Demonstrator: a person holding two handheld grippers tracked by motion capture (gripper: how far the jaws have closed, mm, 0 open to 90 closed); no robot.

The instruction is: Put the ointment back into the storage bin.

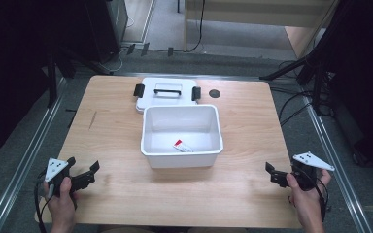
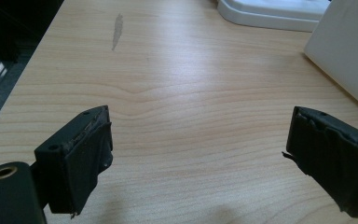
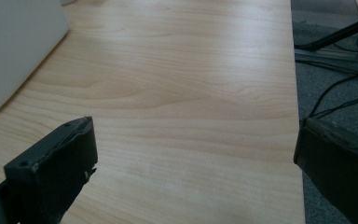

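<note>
High view: nearest the camera, my two hands come in at the bottom edge, each cut off at the wrist. My left gripper (image 1: 83,171) sits at the table's (image 1: 243,194) near-left corner, jaws spread with nothing between them; my right gripper (image 1: 272,174) sits at the near-right corner, its jaws partly masked by the hand, so I cannot read its gap from here. Between them, at mid-table and well apart from both, stands the white bin (image 1: 182,158), lidless. On its floor lies a small red-and-white packet (image 1: 182,146); its print is too small to make out. Behind the bin, touching or just beside its far wall, lies the white lid (image 1: 167,99) with its handle and black clips; the bin covers the lid's near edge.

Left gripper view: both jaws stand wide apart over bare wood, holding nothing. A flat white side of the bin (image 2: 349,51) is cut off at the right edge; a corner of the lid (image 2: 270,11) is cut off at the top. A grey smear (image 2: 117,30) marks the wood.

Right gripper view: jaws again wide apart and empty, the right one cropped by the frame. One bin wall (image 3: 14,46) fills the upper left, its top out of frame. Cables (image 3: 340,93) trail on the floor past the table edge.
</note>
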